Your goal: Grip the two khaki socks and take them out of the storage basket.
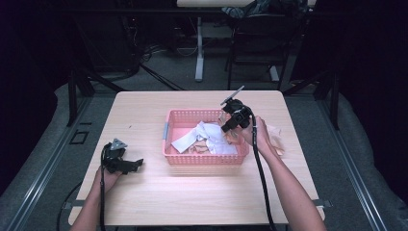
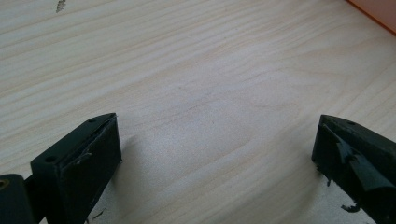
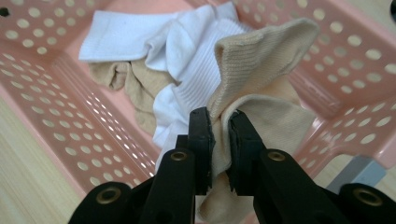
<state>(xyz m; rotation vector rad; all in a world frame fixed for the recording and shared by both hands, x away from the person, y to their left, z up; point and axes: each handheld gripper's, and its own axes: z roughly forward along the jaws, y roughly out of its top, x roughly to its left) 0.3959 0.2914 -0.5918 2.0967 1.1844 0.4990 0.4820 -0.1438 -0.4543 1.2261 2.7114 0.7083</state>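
A pink perforated basket (image 1: 180, 115) sits mid-table, holding white socks (image 1: 207, 137) and beige socks. My right gripper (image 1: 227, 126) hovers over the basket's right side, held in a hand. In the right gripper view my right gripper (image 3: 220, 123) is shut on a beige sock (image 3: 261, 70), which stands up out of the pile above the white sock (image 3: 187, 56) and the basket's wall (image 3: 70, 121). My left gripper (image 1: 137, 163) rests on the table left of the basket. Its jaws stand wide apart over bare wood in the left gripper view, where my left gripper (image 2: 217, 144) holds nothing.
More beige cloth (image 1: 274, 139) lies on the table right of the basket, partly behind the right hand. The wooden table (image 1: 202, 192) has open space in front. Chairs and a table leg (image 1: 199, 48) stand beyond the far edge.
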